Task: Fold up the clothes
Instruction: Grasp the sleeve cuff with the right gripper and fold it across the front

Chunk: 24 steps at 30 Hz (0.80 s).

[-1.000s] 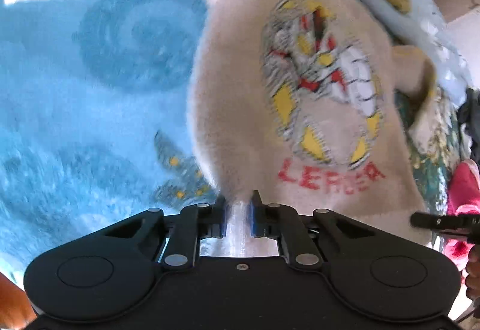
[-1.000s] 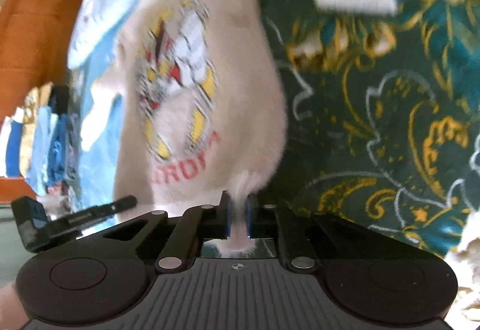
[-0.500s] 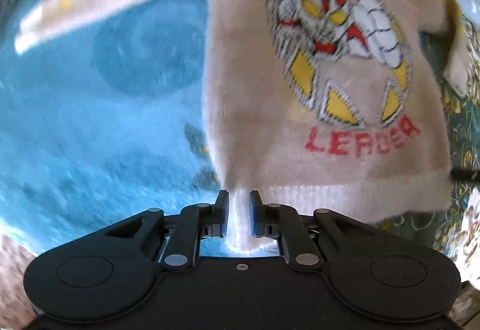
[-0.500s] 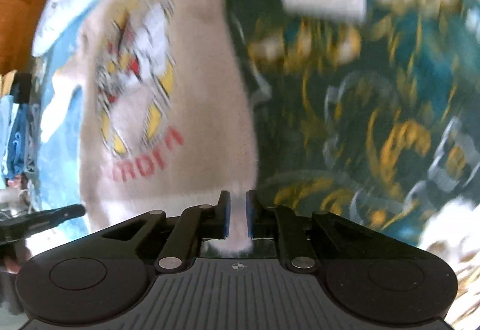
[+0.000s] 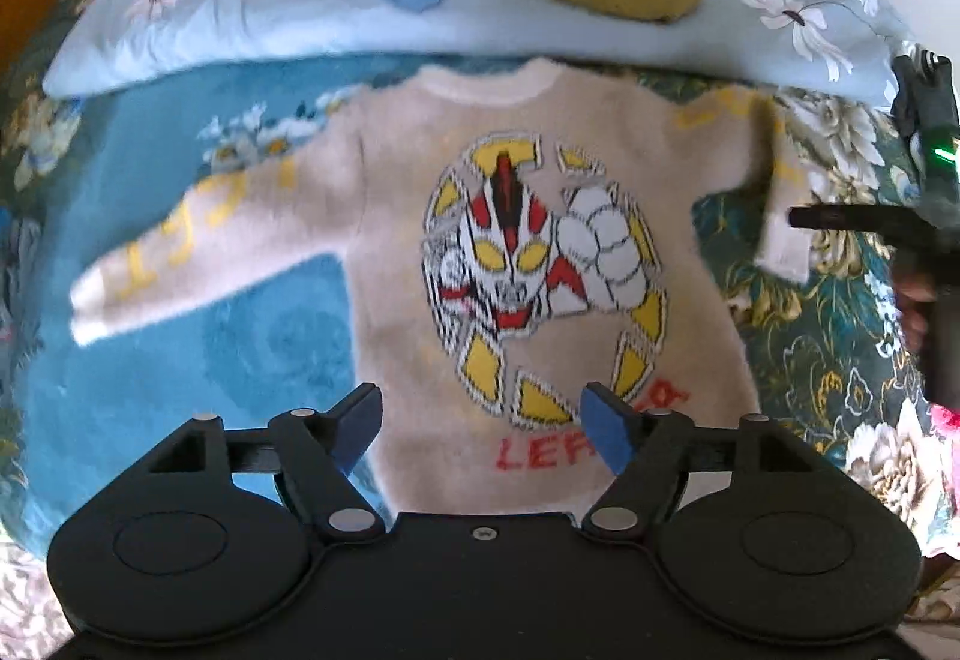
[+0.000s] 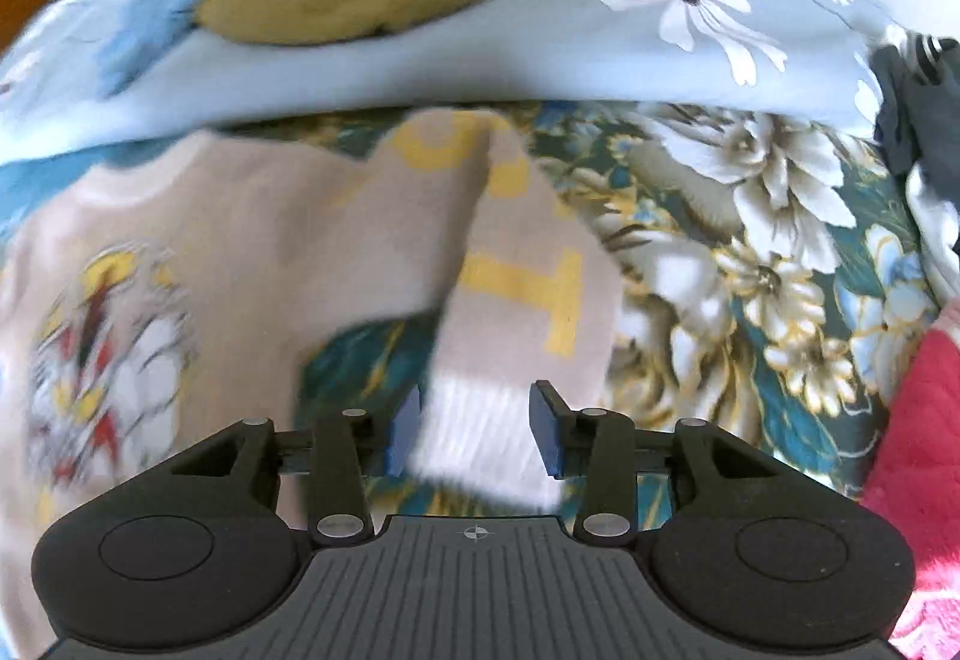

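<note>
Beige sweater (image 5: 540, 216) lies flat on the bedspread (image 5: 180, 348); left tool (image 5: 483, 423) and right tool (image 6: 477, 423) opening, gripping nothing.

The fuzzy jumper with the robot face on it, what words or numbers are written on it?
"LE…" in red under the picture on the fluffy beige knitted sweater; the left gripper's finger hides the rest of the word.
Yellow characters run along its outstretched sleeve: too blurred to read.
Big yellow characters on its folded sleeve: one looks like "1", the others are unclear.
Nothing else carries any writing.
</note>
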Each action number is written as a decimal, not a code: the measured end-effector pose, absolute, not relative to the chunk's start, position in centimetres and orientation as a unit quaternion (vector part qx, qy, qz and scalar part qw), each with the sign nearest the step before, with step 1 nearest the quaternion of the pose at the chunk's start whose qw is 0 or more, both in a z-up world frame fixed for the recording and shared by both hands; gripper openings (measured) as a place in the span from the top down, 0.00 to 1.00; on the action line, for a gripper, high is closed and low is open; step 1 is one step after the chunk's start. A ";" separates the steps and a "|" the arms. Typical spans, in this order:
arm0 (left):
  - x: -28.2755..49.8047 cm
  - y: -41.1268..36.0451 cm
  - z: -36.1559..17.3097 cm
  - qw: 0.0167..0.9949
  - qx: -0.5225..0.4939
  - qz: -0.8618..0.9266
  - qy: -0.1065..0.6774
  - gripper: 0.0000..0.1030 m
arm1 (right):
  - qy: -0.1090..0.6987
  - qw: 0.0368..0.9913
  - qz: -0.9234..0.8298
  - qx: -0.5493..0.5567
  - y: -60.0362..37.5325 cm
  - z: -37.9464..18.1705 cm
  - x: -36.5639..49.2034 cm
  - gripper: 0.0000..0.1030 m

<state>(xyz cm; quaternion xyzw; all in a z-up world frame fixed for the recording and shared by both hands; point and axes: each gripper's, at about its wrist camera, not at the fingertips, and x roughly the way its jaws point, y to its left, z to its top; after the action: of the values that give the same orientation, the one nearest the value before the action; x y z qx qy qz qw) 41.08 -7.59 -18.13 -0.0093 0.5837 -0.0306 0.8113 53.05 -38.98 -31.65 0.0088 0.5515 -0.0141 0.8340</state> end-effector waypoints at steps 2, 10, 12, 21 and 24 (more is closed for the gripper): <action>41.6 -7.9 -17.9 0.815 -0.008 -0.030 0.578 0.29 | 0.562 0.826 -0.027 0.035 -38.9 -33.1 55.1 0.64; 41.7 -7.3 -17.8 0.808 -0.006 -0.022 0.589 0.29 | 0.597 0.800 -0.051 0.031 -39.4 -36.1 57.9 0.80; 41.5 -6.6 -18.1 0.804 -0.016 -0.019 0.594 0.29 | 0.600 0.798 -0.040 0.047 -40.0 -36.1 57.9 0.87; 41.8 -3.8 -20.3 0.790 -0.092 -0.017 0.606 0.29 | 0.581 0.797 -0.005 0.166 -44.2 -31.1 56.8 0.94; 42.2 -3.1 -21.1 0.786 -0.112 -0.025 0.607 0.29 | 0.573 0.796 0.008 0.195 -44.9 -28.7 56.8 0.94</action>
<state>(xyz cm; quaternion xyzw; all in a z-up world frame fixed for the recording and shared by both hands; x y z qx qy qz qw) 42.21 -3.13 -21.11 -0.1124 0.6075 -0.0245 0.7860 56.83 -44.89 -28.74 0.1945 0.5726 0.0076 0.7964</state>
